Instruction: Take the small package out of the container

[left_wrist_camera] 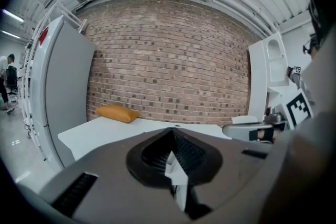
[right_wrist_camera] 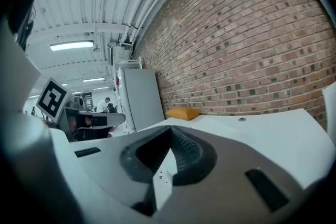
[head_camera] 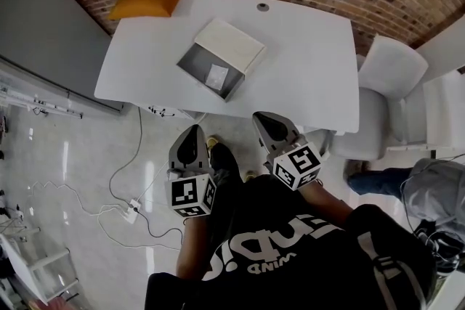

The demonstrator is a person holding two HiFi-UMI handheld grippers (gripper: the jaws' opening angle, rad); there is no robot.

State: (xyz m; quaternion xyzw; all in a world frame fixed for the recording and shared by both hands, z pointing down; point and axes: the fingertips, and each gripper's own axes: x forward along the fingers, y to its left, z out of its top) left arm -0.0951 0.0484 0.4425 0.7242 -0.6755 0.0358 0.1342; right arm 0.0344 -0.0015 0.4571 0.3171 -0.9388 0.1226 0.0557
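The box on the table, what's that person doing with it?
Nothing yet. A person stands at the white table holding the left gripper and the right gripper low, short of the table's edge, both shut and empty. The open container sits on the table with its white lid at its far side. The small package lies inside, untouched.

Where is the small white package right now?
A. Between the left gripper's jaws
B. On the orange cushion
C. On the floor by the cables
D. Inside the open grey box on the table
D: the head view shows the small package lying inside the open container on the table, while the left gripper and right gripper are both shut with nothing between their jaws.
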